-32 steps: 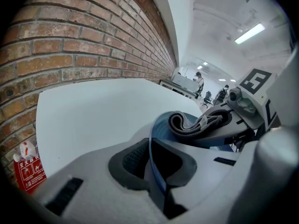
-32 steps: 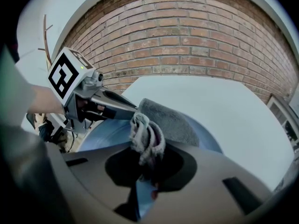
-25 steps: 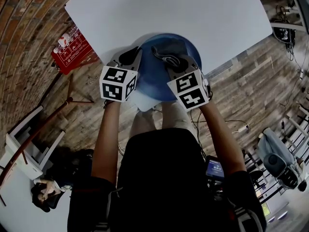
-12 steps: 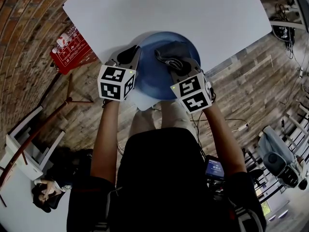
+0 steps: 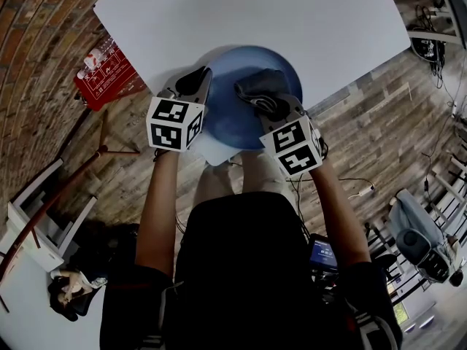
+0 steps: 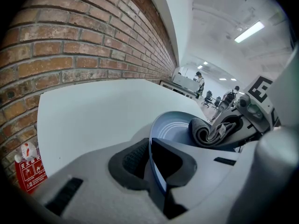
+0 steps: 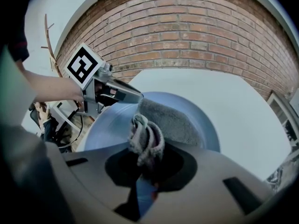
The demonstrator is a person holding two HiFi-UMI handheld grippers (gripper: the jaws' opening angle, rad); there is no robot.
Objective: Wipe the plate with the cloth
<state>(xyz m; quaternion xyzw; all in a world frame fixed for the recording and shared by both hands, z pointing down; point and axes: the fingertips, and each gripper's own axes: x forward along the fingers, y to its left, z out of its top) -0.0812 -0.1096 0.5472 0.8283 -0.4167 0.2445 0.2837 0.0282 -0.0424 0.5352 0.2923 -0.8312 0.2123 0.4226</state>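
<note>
The left gripper (image 6: 150,161) is clamped on the left rim of the plate (image 5: 228,122), pinning it to the white table (image 5: 255,13). The right gripper (image 7: 144,169) is closed on the bunched end of the grey cloth (image 7: 170,120). The cloth's free length runs from the jaws over the plate's right half toward its far rim. Bare blue surface lies to the cloth's left, toward the pinned rim, so the next stroke probably sweeps that way. Whether the cloth presses flat on the plate is hard to see.
</note>
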